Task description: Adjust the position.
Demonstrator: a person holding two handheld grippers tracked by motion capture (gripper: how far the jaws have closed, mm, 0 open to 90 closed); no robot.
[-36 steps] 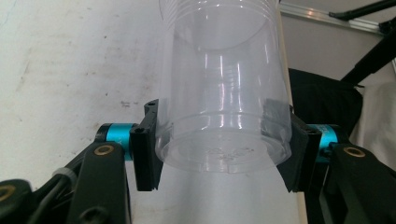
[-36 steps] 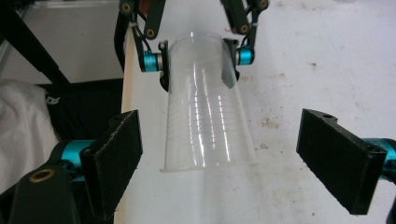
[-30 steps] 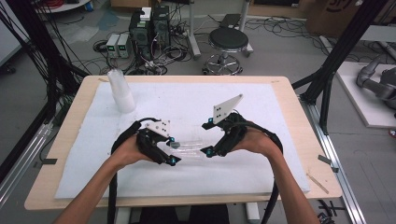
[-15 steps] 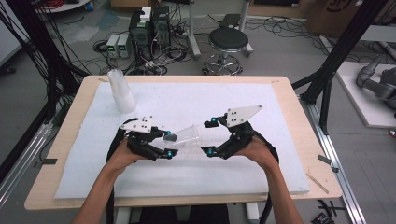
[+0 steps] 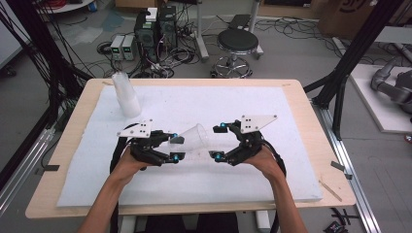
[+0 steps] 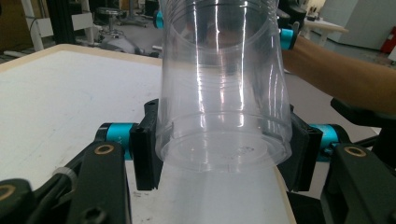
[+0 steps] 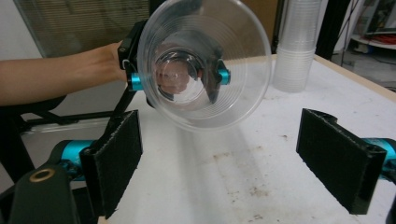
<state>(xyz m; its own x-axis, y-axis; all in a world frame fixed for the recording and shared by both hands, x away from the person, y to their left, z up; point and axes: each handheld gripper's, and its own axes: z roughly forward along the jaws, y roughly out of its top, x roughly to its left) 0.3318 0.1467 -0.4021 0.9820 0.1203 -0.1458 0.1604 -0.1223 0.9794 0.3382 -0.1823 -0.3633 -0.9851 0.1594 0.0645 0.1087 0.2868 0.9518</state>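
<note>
A: Which step am I looking at, and where is the cup?

B: I hold the clear plastic cup (image 5: 193,139) in my left gripper (image 5: 176,148), whose jaws are clamped on its base end, as the left gripper view shows: a black pad (image 6: 145,144) on either side of the narrow bottom. The cup lies tilted, raised off the white foam mat (image 5: 272,111), with its wide mouth turned toward my right gripper (image 5: 217,141). That gripper stands with its jaws spread wide and nothing between them, just short of the rim. I judge this to be a hand-over, or a two-handed steadying, at its midpoint.

A: What does the next move call for?

B: I would bring the right gripper's pads (image 7: 116,156) in around the rim without crushing it, and release the left grip only once the right one bears.

A: Materials?

B: The cup is thin, see-through, tapered and ringed with fine ridges near base and mouth; I expect it to flex and slip under hard pressure. The pads are black and coarse-faced, which should help friction. The mat is white, slightly fibrous and lightly soiled. A stack of like cups (image 5: 126,95) stands upright at the far left corner of the mat, well apart from both grippers.
</note>
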